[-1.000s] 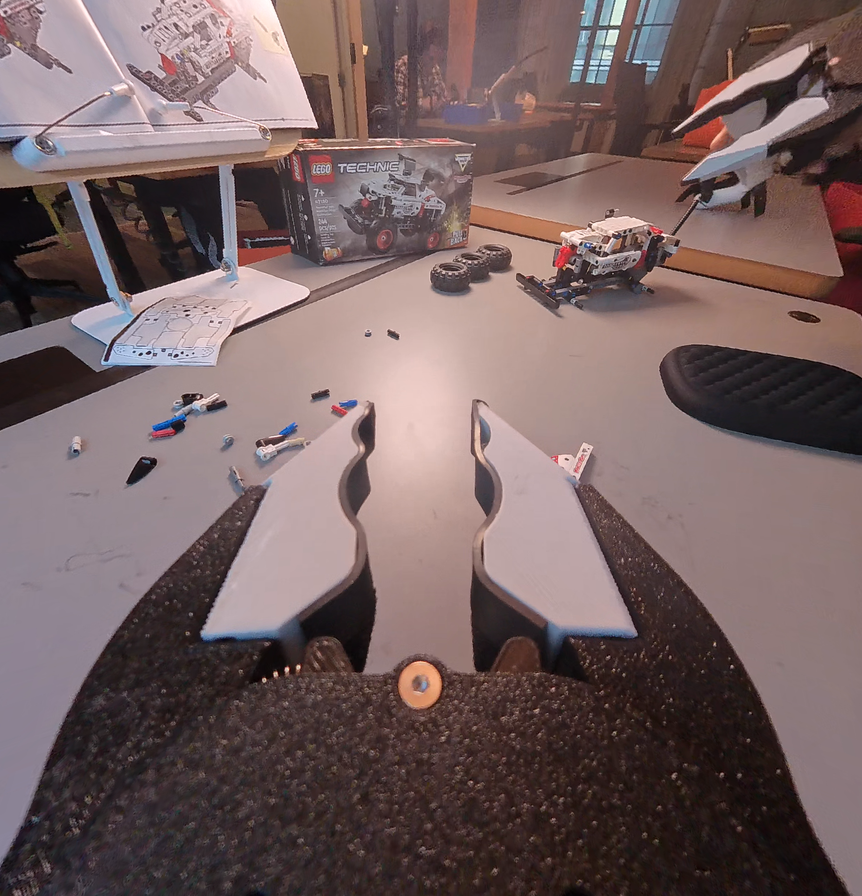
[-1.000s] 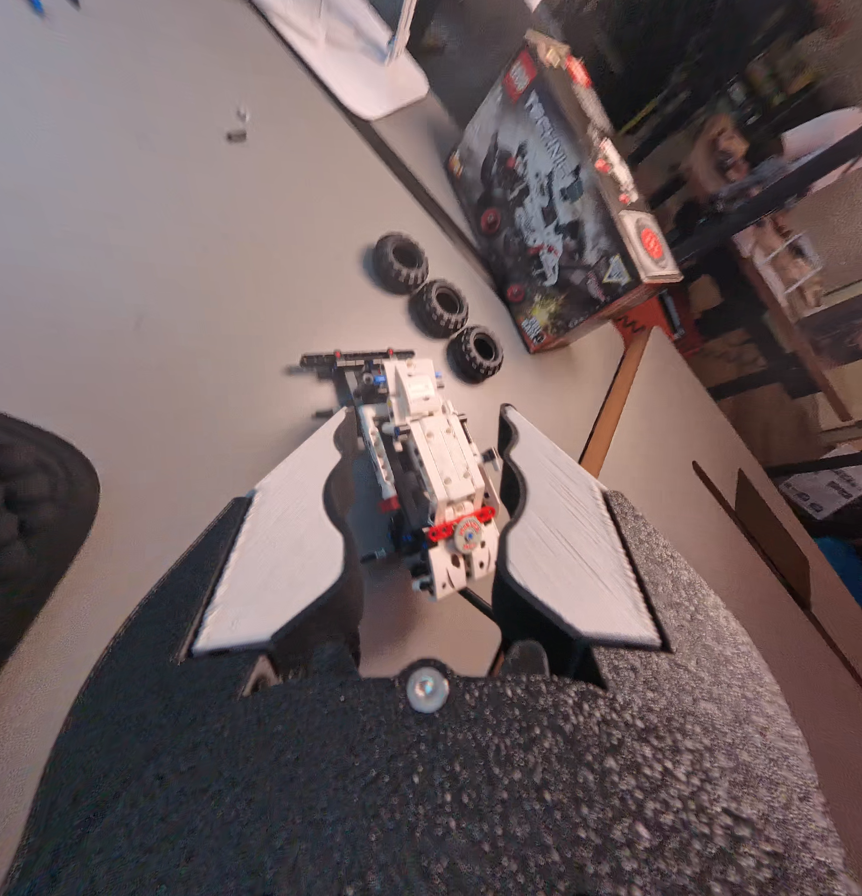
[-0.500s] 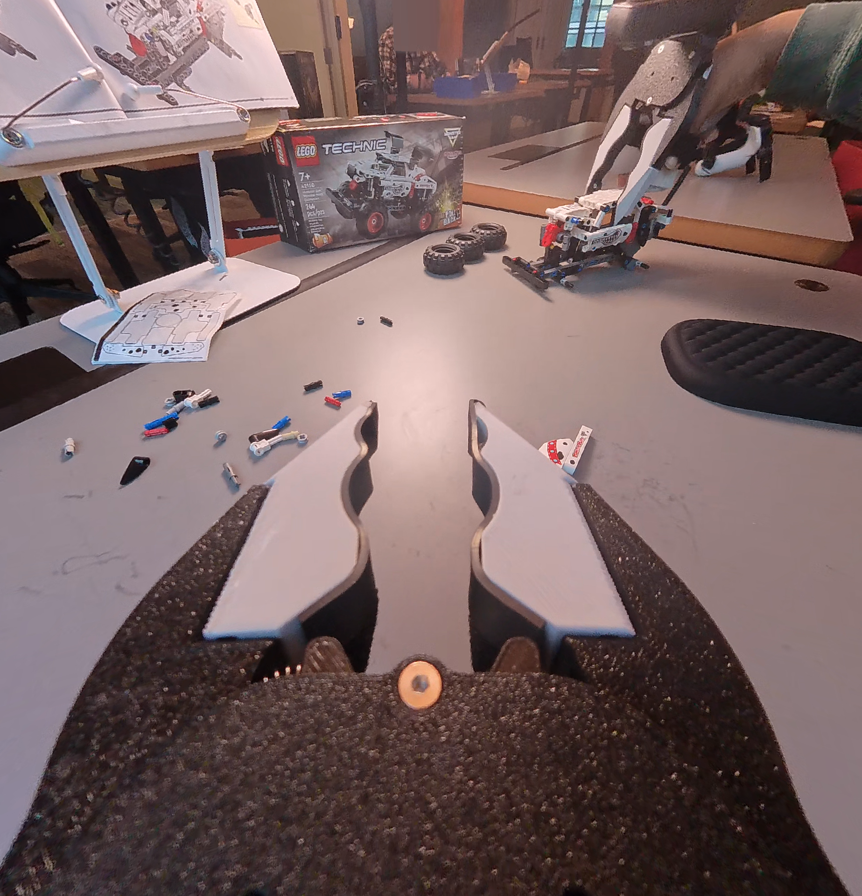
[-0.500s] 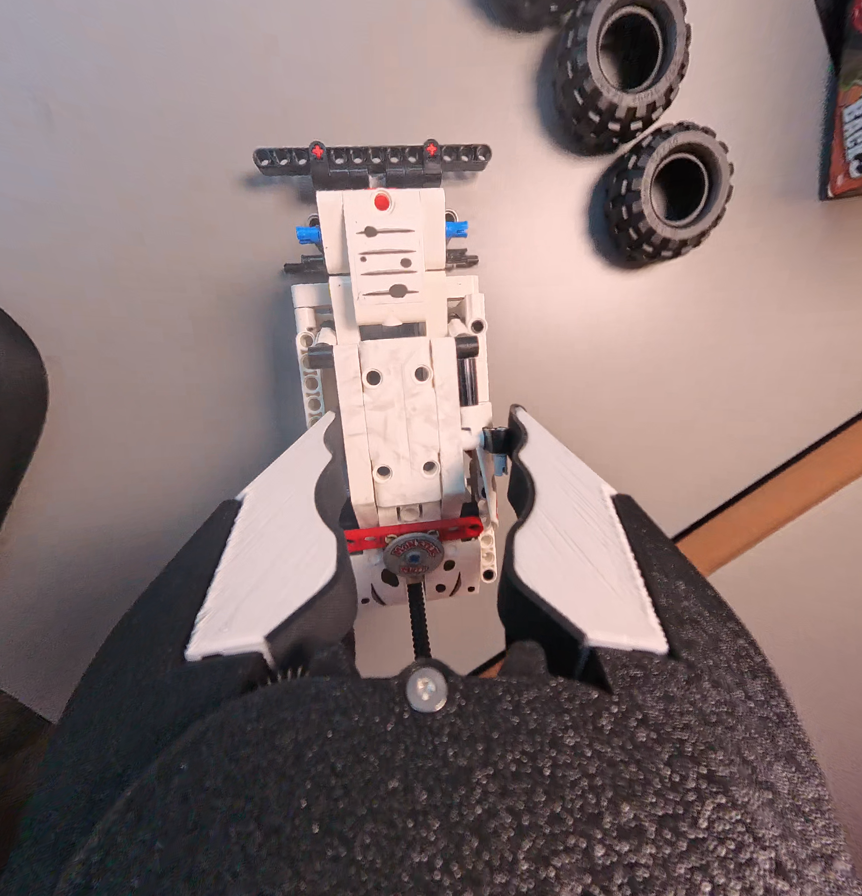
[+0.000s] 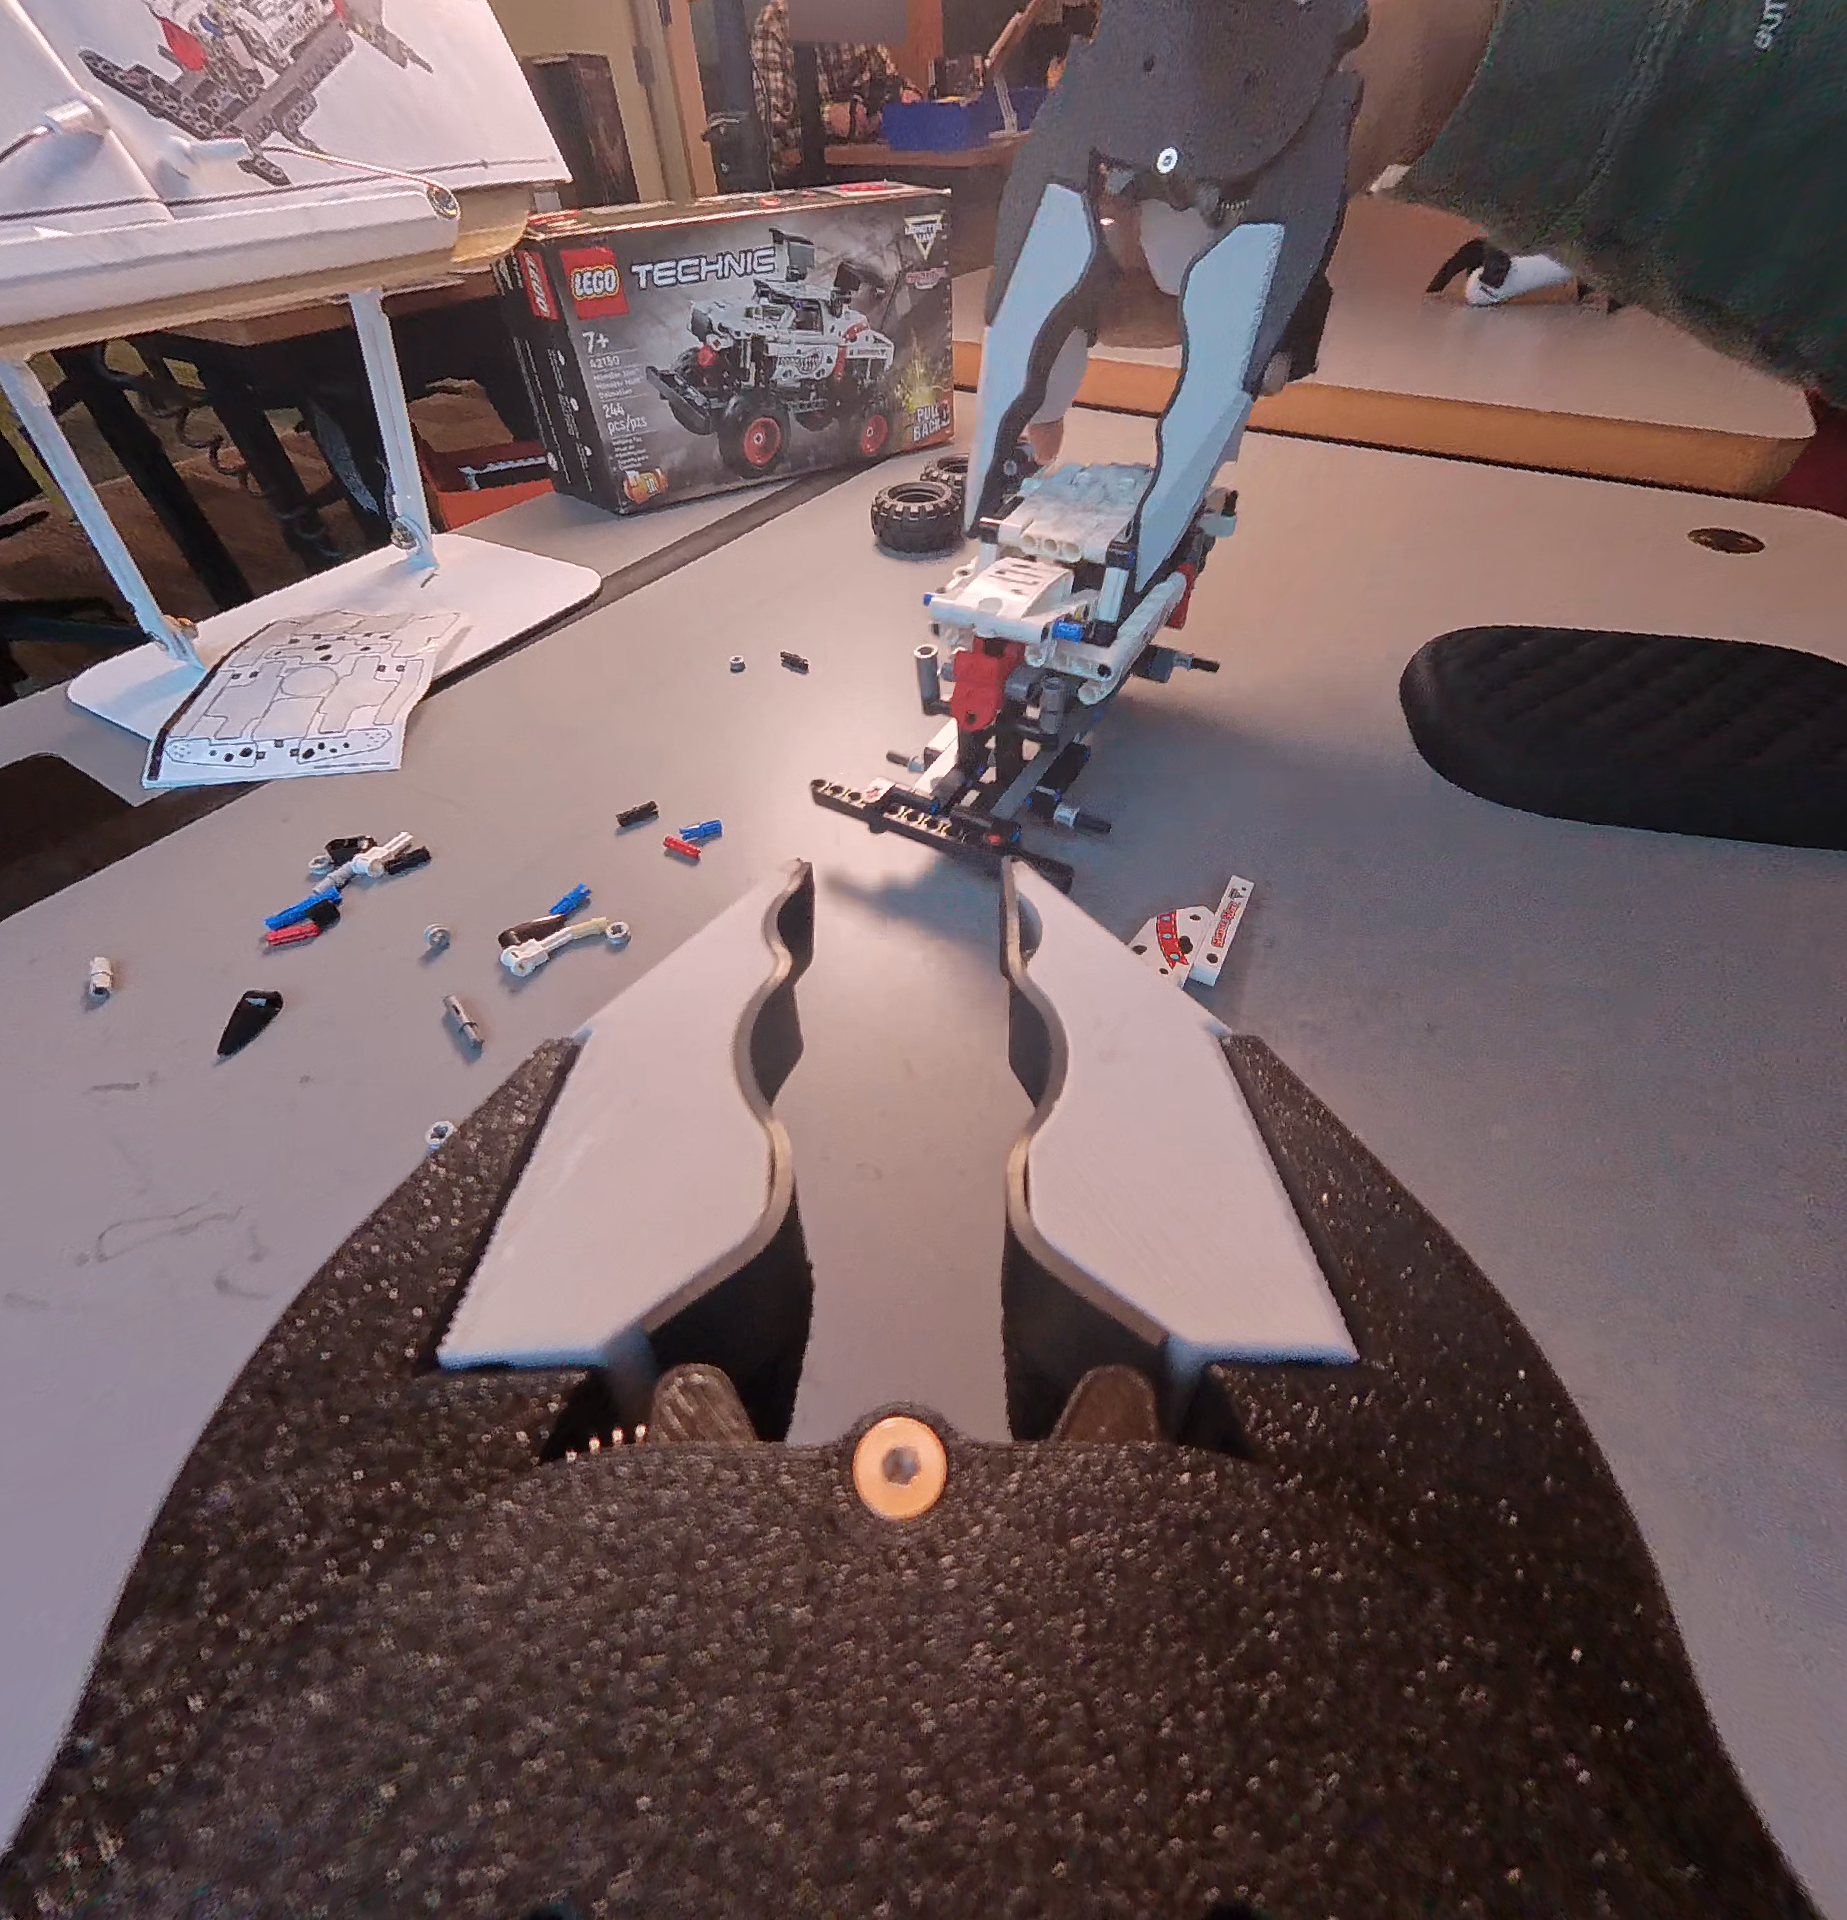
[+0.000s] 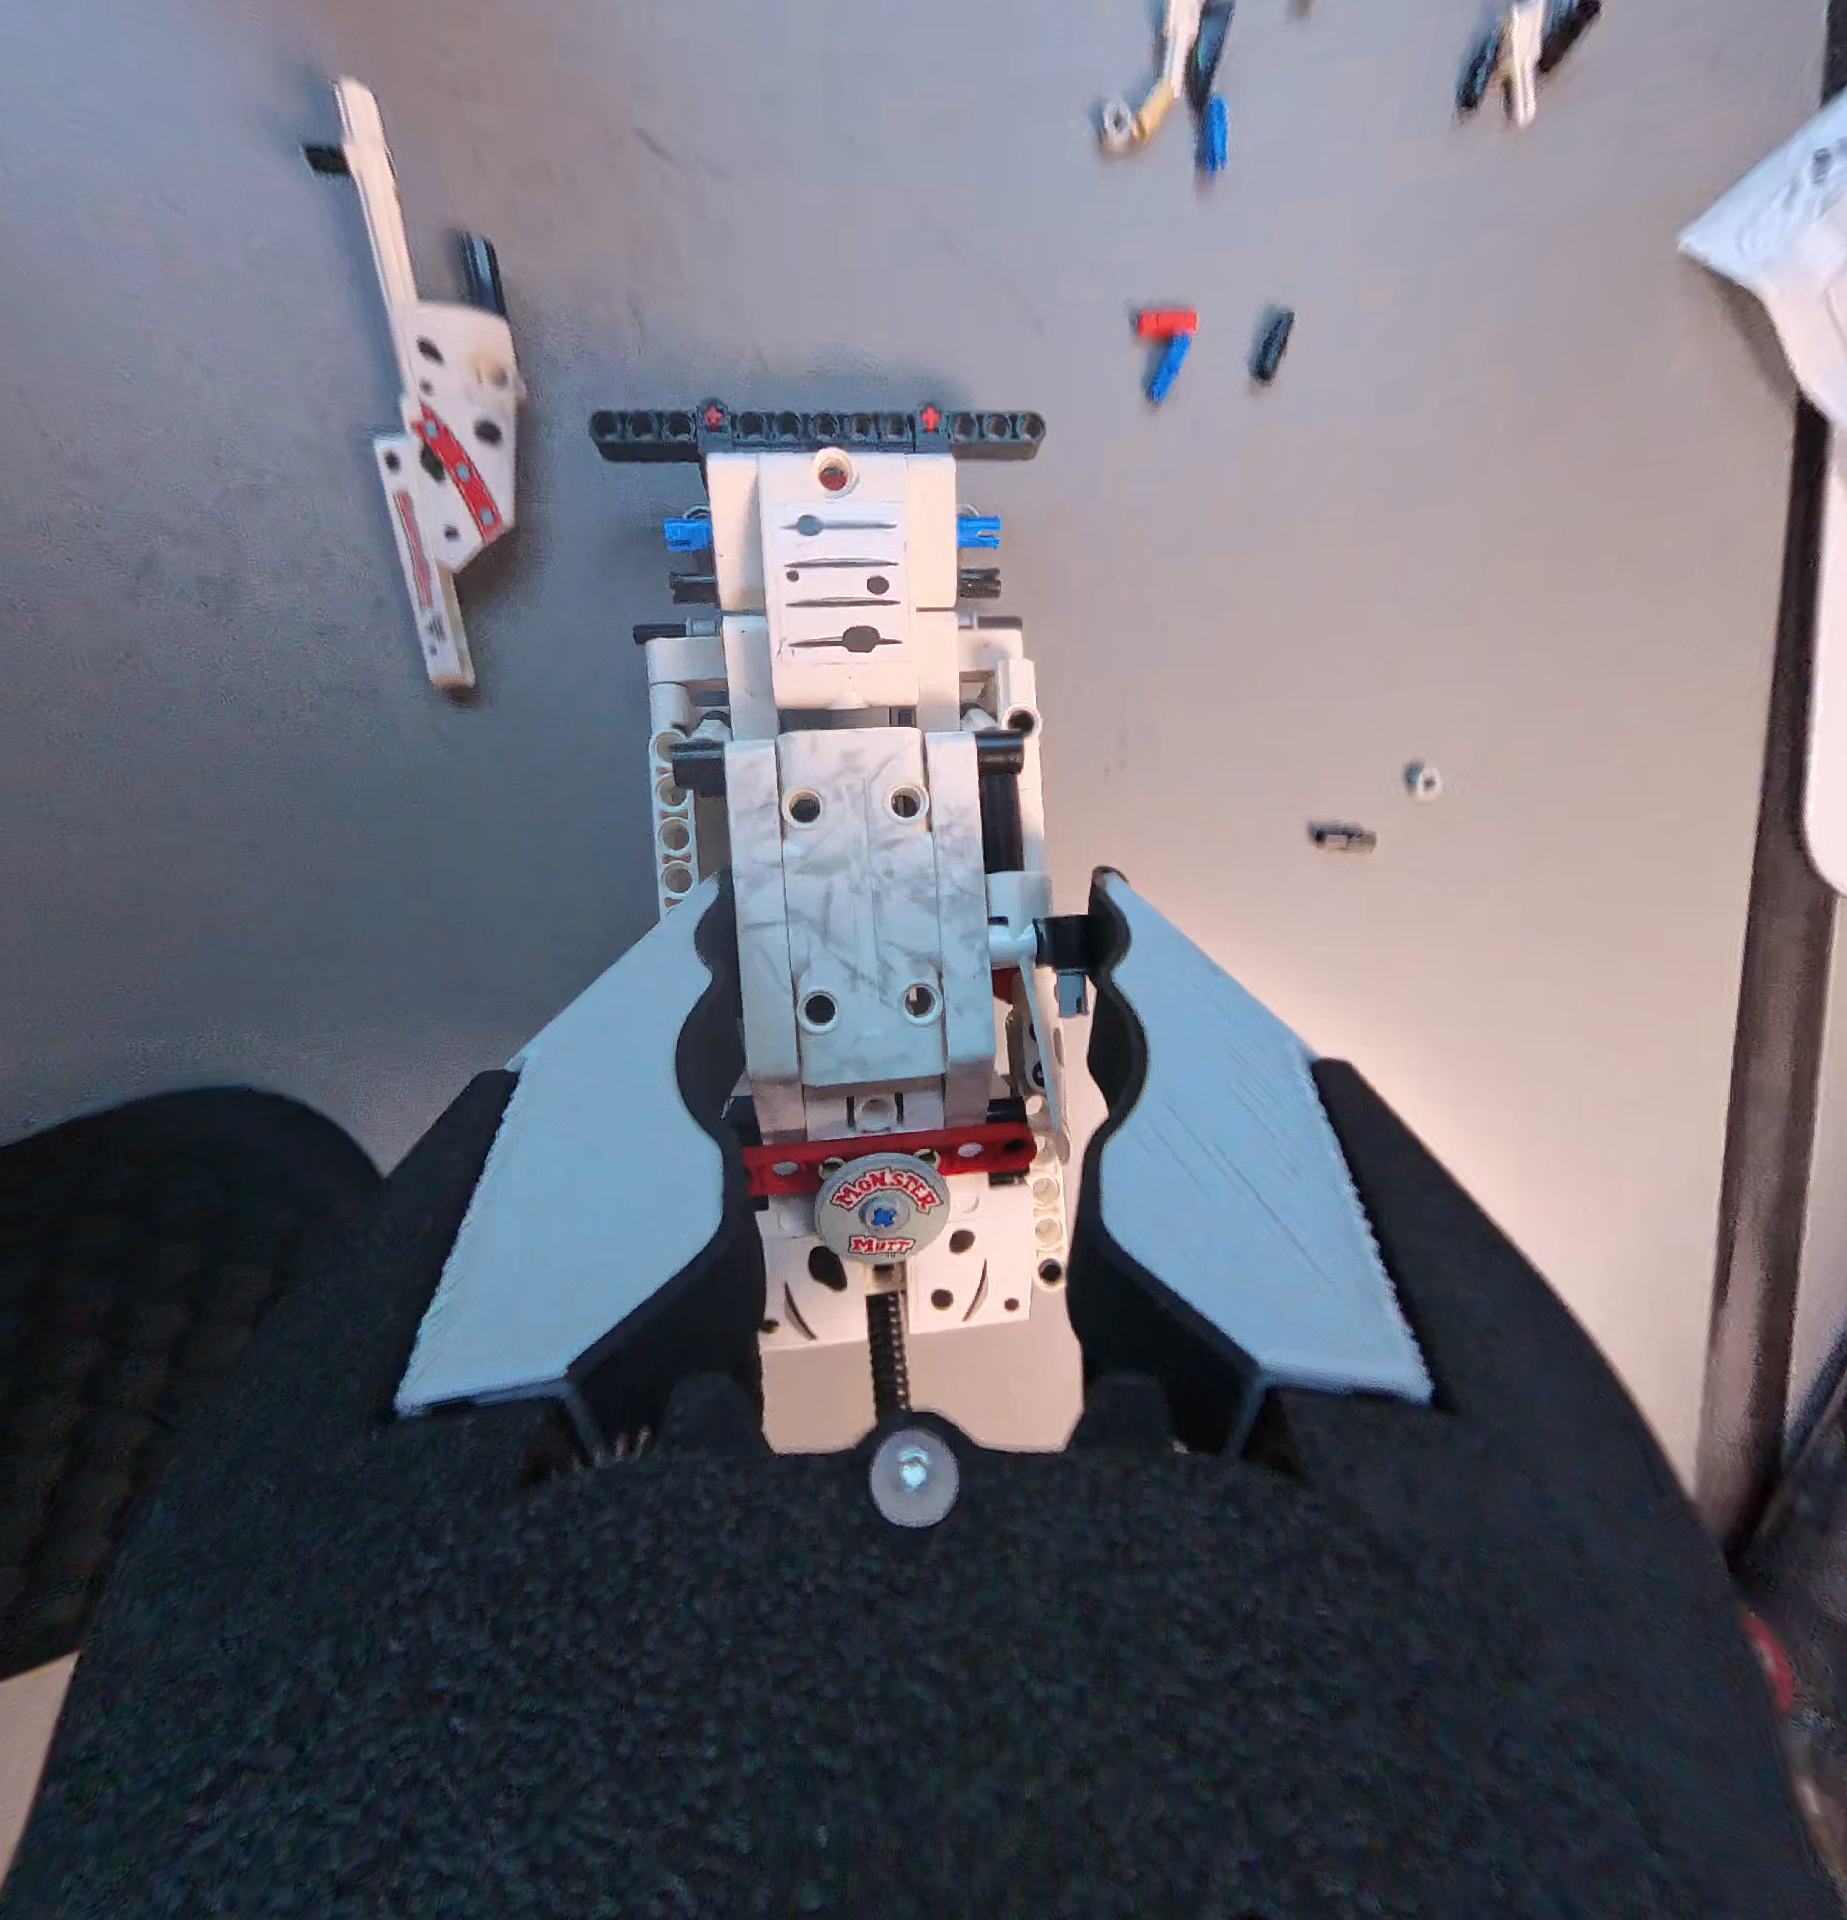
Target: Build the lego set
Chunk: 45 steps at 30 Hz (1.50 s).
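Observation:
The white lego truck body stands tilted on the grey table, rear up, with its black bumper beam low at the table. My right gripper comes down from above and is shut on its rear sides. In the right wrist view my right gripper has its fingers against the truck. My left gripper is open and empty, low over the table just in front of the bumper. A white spotted panel piece lies right of its fingertips and also shows in the right wrist view.
Small loose pins and connectors lie scattered at the left. Black tyres, the set's box, a sticker sheet and the instruction stand are at the back. A black pad lies at the right. There is about 20 centimetres between the tips of the two grippers.
My right gripper has closed on the truck, turned it and carried it nearer to my left gripper, rear raised. My left gripper has stayed open and nearly still.

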Motion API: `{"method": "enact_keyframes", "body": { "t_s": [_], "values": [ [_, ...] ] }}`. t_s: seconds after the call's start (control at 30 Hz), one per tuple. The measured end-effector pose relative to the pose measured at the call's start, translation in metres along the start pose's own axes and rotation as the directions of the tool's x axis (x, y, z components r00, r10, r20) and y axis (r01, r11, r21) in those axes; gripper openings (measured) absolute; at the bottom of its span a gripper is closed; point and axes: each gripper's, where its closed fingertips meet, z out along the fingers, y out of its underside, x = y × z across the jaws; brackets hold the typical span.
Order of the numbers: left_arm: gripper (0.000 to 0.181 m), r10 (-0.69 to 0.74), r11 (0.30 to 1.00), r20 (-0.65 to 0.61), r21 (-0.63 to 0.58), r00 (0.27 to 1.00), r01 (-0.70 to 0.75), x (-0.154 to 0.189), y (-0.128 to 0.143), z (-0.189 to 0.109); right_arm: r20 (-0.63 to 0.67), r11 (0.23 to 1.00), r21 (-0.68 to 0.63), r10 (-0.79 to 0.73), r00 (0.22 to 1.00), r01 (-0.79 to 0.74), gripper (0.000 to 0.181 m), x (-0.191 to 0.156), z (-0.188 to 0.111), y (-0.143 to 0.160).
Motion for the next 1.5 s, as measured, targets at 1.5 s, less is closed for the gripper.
{"method": "enact_keyframes", "body": {
  "t_s": [1.5],
  "values": [
    [0.030,0.052,0.991,0.143,0.111,0.988,-0.068,-0.016,-0.019,-0.007,0.028,0.969,0.234,-0.091,0.995,0.082,0.040,-0.124,0.074,-0.040]
  ]
}}
